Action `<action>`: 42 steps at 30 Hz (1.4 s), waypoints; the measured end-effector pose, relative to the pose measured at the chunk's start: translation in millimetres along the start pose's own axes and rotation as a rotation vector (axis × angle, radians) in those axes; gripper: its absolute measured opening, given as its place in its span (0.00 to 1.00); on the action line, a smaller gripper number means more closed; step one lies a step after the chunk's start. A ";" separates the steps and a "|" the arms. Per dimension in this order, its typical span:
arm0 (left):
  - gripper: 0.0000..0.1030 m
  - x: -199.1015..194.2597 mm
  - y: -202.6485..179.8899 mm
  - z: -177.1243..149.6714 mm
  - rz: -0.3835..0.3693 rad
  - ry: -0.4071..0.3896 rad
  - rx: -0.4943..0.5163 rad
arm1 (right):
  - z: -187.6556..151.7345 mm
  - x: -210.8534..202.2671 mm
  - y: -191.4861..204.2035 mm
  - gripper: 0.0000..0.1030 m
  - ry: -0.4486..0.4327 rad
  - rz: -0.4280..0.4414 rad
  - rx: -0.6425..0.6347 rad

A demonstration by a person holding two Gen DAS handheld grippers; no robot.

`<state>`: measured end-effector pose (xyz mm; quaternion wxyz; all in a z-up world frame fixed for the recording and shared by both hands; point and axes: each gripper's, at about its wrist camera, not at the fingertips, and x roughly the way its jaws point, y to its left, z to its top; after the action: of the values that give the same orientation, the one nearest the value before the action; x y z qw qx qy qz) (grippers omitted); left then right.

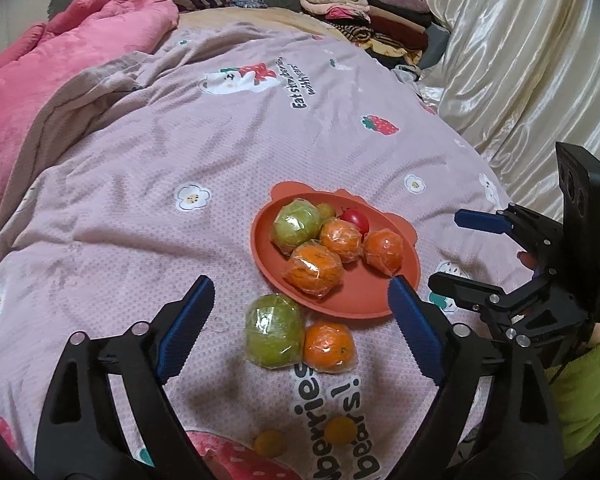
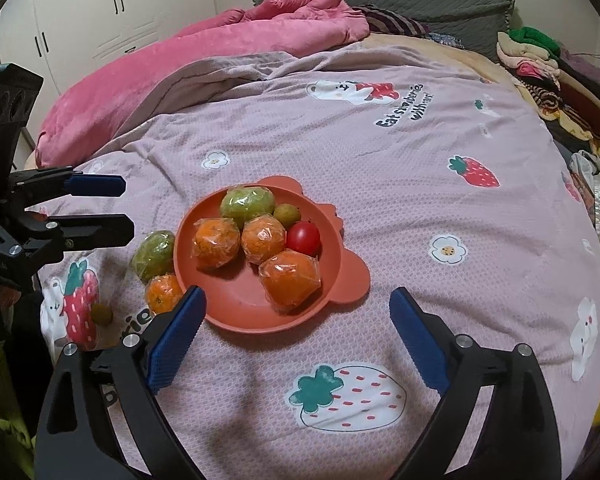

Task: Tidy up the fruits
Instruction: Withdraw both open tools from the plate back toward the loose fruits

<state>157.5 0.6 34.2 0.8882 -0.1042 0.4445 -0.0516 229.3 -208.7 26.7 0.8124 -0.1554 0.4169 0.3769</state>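
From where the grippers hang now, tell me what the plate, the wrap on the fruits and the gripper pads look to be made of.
Plate: probably silicone or matte plastic; terracotta, no glare, soft moulded ear-shaped tabs.
Wrap on the orange fruit: thin clear plastic film; crinkles and white glints.
Pads of the right gripper: blue, finely ribbed, likely rubber or soft plastic, on black rigid arms.

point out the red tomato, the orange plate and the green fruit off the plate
small red tomato [image 2: 303,239], right wrist view, its top
orange plate [image 2: 236,300], right wrist view, bare floor
wrapped green fruit [image 1: 275,330], left wrist view, its middle
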 end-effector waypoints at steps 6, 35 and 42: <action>0.88 -6.8 4.5 -1.8 0.019 -0.009 -0.010 | -1.6 -7.8 4.2 0.91 -0.017 0.000 0.004; 0.90 -45.6 15.7 -19.7 0.063 -0.055 0.003 | -10.6 -38.3 39.1 0.92 -0.067 0.007 0.020; 0.90 -52.1 18.3 -27.5 0.077 -0.058 0.005 | -12.3 -42.1 48.5 0.93 -0.070 0.010 0.012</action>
<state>104.3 24.2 54.5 0.9023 -0.0862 0.4221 -0.0156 170.9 -203.6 55.7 0.8257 -0.1350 0.3912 0.3834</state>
